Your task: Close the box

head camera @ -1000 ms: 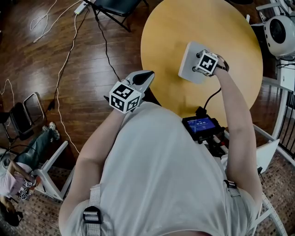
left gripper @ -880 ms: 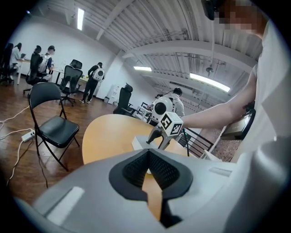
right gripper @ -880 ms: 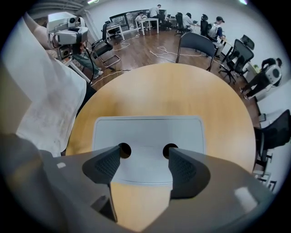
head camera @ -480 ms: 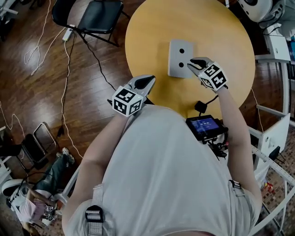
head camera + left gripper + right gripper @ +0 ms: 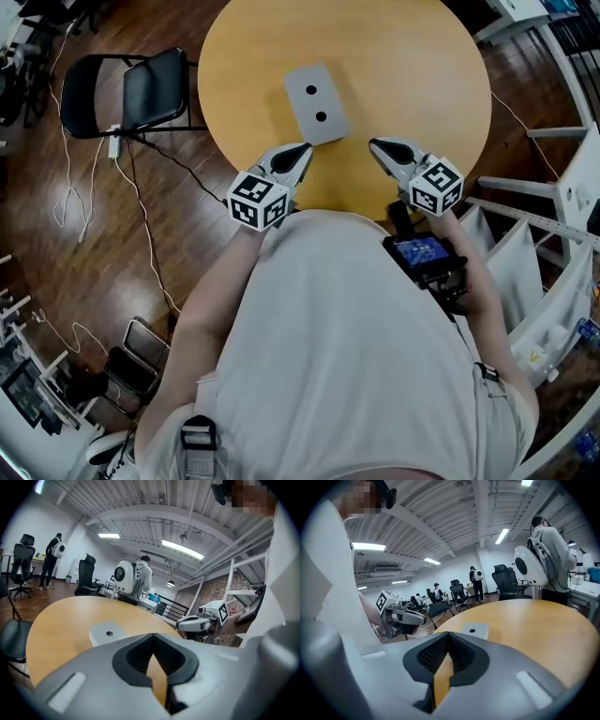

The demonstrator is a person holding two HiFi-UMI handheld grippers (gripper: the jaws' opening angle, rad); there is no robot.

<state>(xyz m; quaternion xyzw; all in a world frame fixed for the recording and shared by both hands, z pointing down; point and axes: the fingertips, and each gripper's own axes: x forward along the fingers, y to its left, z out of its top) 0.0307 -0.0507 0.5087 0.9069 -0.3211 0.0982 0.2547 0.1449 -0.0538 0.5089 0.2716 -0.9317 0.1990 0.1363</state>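
Note:
A flat grey box (image 5: 317,103) with two dark round holes in its top lies lid down on the round yellow table (image 5: 412,66). Both grippers hover at the table's near edge, apart from the box. My left gripper (image 5: 302,150) is shut and holds nothing. My right gripper (image 5: 377,145) is also shut and empty. In the left gripper view, the box (image 5: 107,632) sits ahead beyond the shut left gripper (image 5: 153,637), with the right gripper (image 5: 197,623) off to the side. In the right gripper view, the box (image 5: 473,631) lies past the shut right gripper (image 5: 448,637), and the left gripper (image 5: 410,617) shows at left.
A black folding chair (image 5: 155,89) stands left of the table, with cables (image 5: 141,202) running over the wood floor. A device with a blue screen (image 5: 419,253) hangs at the person's waist. White shelving (image 5: 553,281) stands at right. People and office chairs are far behind.
My right gripper has come off the box and drawn back to the table's near edge, and its jaws have shut. The box now lies flat and untouched.

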